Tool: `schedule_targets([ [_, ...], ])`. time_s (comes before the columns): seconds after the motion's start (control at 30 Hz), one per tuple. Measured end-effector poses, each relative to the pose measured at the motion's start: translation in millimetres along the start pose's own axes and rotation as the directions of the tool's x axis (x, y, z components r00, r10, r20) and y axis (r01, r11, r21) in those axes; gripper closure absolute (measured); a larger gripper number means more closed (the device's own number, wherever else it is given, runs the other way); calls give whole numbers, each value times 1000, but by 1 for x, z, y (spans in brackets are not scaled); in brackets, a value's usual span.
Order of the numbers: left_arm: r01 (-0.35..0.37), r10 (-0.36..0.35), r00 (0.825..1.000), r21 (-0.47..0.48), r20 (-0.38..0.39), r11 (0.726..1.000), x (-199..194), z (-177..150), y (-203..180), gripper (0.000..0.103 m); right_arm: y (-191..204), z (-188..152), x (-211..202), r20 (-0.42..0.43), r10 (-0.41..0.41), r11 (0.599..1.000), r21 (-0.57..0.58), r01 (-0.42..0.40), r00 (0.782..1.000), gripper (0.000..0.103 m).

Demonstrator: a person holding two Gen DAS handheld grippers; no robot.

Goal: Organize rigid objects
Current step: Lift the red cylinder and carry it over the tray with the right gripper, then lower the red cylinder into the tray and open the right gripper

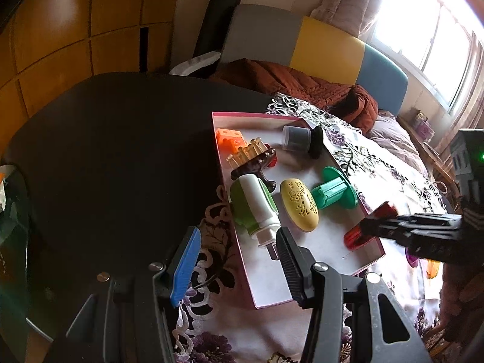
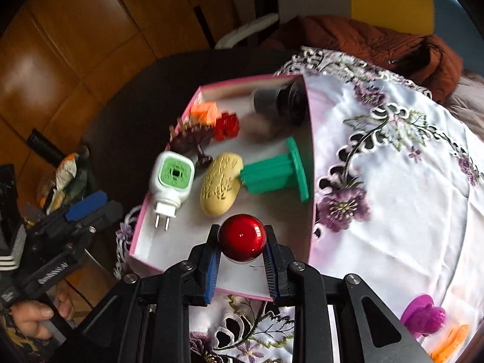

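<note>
A pink-rimmed white box (image 1: 367, 261) (image 2: 142, 211) lies on the flowered cloth. In it are a green-and-white plug-in device (image 1: 255, 208) (image 2: 171, 178), a yellow oval case (image 1: 299, 205) (image 2: 222, 183), a green spool (image 1: 334, 192) (image 2: 273, 174), a dark comb (image 1: 254, 165), orange blocks (image 1: 230, 139) and a grey-black cylinder (image 1: 298, 139). My right gripper (image 2: 242, 239) is shut on a shiny red object (image 2: 242, 237) (image 1: 370, 225) over the box's near end. My left gripper (image 1: 239, 251) is open and empty at the box's left edge.
A dark round table (image 1: 115, 151) lies under the cloth. A purple toy (image 2: 423, 317) and an orange piece (image 2: 450, 343) sit on the cloth at the right. A rust-coloured quilt (image 1: 302, 86) and a bed lie beyond.
</note>
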State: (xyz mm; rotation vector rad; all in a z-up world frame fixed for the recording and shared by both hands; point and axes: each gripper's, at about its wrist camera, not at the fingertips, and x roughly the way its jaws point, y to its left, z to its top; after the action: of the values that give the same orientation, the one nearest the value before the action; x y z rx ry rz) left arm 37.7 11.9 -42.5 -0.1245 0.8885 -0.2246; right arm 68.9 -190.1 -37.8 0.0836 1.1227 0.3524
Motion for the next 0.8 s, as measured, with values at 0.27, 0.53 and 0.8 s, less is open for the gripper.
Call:
schedule_targets([
  [0.27, 1, -2, 1000, -6, -12, 1000, 4, -1, 2, 50, 2, 25, 37, -53, -62, 998, -17, 61, 997, 76],
  [0.53, -5, 5, 1000, -18, -19, 1000, 6, -2, 7, 50, 3, 46, 78, -52, -133, 991, -27, 132, 990, 76],
  [0.8, -15, 15, 1000, -22, -21, 1000, 7, -3, 9, 50, -4, 47, 72, -17, -123, 992, 8, 123, 992, 62],
])
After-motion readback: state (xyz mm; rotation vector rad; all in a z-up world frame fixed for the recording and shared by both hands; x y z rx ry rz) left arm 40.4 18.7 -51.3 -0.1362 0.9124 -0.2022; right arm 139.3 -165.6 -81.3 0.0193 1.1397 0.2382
